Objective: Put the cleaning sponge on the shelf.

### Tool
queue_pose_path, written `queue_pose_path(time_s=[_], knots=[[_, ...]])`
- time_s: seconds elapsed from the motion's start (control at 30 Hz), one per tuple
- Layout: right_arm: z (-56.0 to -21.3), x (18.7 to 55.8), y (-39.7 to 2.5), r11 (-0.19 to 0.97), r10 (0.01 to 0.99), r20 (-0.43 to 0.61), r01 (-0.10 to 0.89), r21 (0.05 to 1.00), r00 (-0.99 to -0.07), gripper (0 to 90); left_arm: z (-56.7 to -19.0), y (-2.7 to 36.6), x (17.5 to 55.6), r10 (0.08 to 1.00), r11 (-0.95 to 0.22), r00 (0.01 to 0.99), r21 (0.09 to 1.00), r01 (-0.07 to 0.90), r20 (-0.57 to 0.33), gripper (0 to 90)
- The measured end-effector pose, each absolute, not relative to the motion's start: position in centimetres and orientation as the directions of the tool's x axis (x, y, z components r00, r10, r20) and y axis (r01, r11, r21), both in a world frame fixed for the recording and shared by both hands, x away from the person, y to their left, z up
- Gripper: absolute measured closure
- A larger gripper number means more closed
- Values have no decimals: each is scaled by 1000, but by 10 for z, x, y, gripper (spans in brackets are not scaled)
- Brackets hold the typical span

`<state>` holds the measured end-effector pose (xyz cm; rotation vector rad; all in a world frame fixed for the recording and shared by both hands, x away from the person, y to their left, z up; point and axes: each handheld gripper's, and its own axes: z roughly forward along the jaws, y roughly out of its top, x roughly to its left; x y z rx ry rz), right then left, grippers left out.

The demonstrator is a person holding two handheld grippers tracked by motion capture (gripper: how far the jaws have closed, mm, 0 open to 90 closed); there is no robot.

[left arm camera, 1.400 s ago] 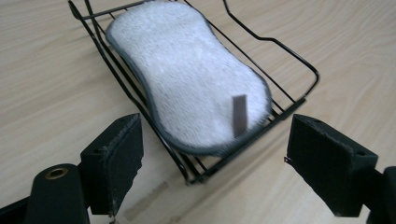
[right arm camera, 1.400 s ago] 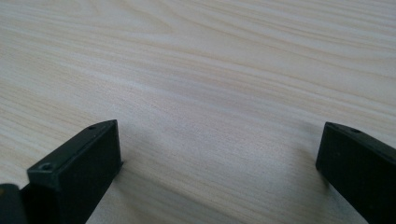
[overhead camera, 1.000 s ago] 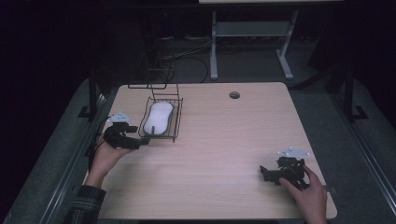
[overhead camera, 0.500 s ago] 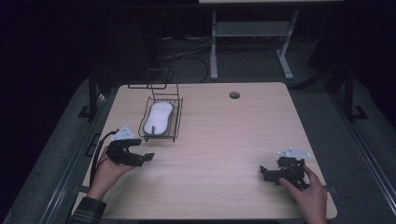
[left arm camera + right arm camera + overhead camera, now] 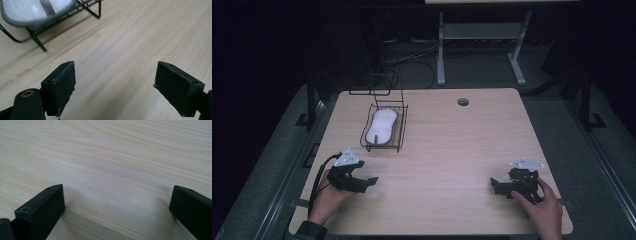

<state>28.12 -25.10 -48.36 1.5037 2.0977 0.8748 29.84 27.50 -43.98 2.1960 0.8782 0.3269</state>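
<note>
Background: wooden table, dark room.
Round cable hole near the table's far edge, right of centre. Behind the table, a white metal stand on splayed feet, loose cables on the floor just left of it. Grey carpet either side.

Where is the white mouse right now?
In the high view the mouse lies in the wire basket on the table's far left, beyond the open left gripper.

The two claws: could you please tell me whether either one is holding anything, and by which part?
Nothing is held. The left claw and the right claw both stand open over bare table.
</note>
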Motion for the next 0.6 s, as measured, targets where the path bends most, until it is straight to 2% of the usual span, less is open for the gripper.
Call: queue_pose_path(time_s=[0.23, 0.6], knots=[[-484, 281, -251, 220, 943, 28, 683, 696, -331, 0, -458, 276, 294, 677, -537, 735, 665, 518, -25, 146], [-484, 281, -251, 220, 943, 28, 683, 697, -332, 0, -469, 279, 294, 681, -545, 733, 673, 500, 7, 130]])
